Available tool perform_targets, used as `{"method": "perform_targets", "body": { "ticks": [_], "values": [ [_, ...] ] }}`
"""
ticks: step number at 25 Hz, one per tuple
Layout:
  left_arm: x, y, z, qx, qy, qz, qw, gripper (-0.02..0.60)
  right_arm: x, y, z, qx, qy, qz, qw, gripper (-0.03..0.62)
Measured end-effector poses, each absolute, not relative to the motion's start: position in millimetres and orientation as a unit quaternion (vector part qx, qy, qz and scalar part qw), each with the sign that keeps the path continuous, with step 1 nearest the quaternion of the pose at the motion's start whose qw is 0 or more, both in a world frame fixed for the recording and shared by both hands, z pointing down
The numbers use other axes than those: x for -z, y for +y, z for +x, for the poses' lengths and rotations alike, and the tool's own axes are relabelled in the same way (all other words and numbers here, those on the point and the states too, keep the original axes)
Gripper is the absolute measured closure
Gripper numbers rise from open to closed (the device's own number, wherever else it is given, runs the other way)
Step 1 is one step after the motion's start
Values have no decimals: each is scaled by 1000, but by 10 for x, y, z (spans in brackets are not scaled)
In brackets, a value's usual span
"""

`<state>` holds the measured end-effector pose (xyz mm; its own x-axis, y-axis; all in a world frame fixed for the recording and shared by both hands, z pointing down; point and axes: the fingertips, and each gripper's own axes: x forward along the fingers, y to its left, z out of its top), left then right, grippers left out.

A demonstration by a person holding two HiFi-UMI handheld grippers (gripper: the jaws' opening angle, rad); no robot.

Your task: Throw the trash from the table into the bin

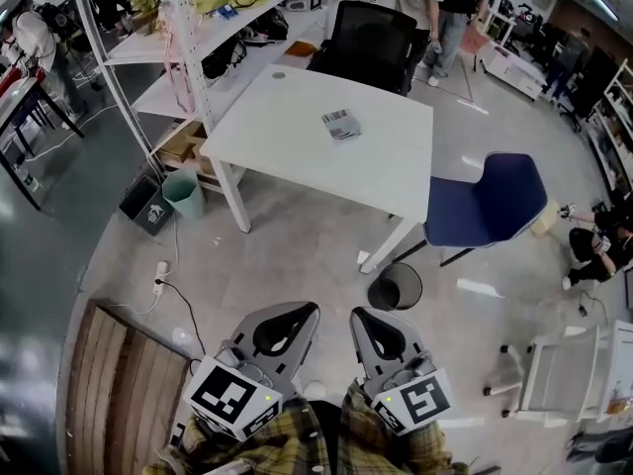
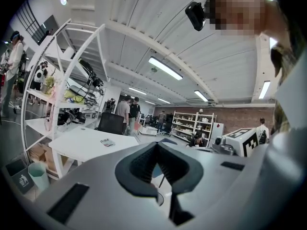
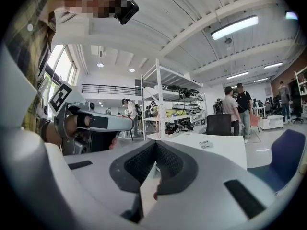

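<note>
Black mesh forms the round bin (image 1: 395, 287), which stands on the floor at the near right corner of the white bench (image 1: 297, 117), just beside the bench leg there. It is open at the top, and what it holds cannot be made out. The trash, a small printed packet (image 1: 341, 124), lies flat on the bench top toward its far right part, alone and well apart from the bin.

On the left, by the white shelf rack (image 1: 188, 38), a teal bucket (image 1: 184, 192) and a dark grey box (image 1: 145, 204) sit side by side on the floor, with their contents unclear. A cardboard box (image 1: 183, 144) rests under the lowest shelf.

A blue chair (image 1: 485, 201) stands at the right end of the bench, its legs just right of the bin. A black office chair (image 1: 371, 33) is pushed against the far edge, with people standing beyond it. A power strip (image 1: 160, 277) lies on the floor near left, beside a wooden panel (image 1: 119, 394). A white cart (image 1: 584, 369) stands near right.

The left claw (image 1: 307, 310) and the right claw (image 1: 361, 317) are held side by side at the near edge, both pointing toward the bench. Each has its tips pressed together and grips nothing.
</note>
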<state>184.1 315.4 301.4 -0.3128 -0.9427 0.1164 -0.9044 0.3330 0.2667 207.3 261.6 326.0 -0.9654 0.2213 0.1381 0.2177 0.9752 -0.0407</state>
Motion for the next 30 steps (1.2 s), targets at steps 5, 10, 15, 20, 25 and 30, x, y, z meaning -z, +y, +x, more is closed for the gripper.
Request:
{"method": "perform_targets", "body": {
  "ticks": [5, 10, 15, 20, 25, 30],
  "values": [
    [-2976, 3060, 1170, 68, -795, 591, 121, 574, -3220, 2509, 1460, -15, -993, -91, 72, 595],
    [-2999, 3121, 528, 70, -789, 598, 120, 574, -3274, 2439, 889, -24, -994, -69, 85, 595],
    [-3035, 3216, 60, 71, -788, 600, 119, 574, -3343, 2447, 456, -27, -995, -50, 88, 595],
    [-3098, 3251, -215, 84, -788, 596, 129, 574, -3416, 2400, 171, -29, -994, -41, 95, 595],
    [-3229, 3067, -497, 81, -787, 595, 141, 574, -3513, 2195, -151, -35, -994, -42, 99, 595],
    [-3265, 2755, -888, 80, -787, 593, 149, 574, -3571, 1862, -586, -41, -992, -45, 106, 595]
  ]
}}
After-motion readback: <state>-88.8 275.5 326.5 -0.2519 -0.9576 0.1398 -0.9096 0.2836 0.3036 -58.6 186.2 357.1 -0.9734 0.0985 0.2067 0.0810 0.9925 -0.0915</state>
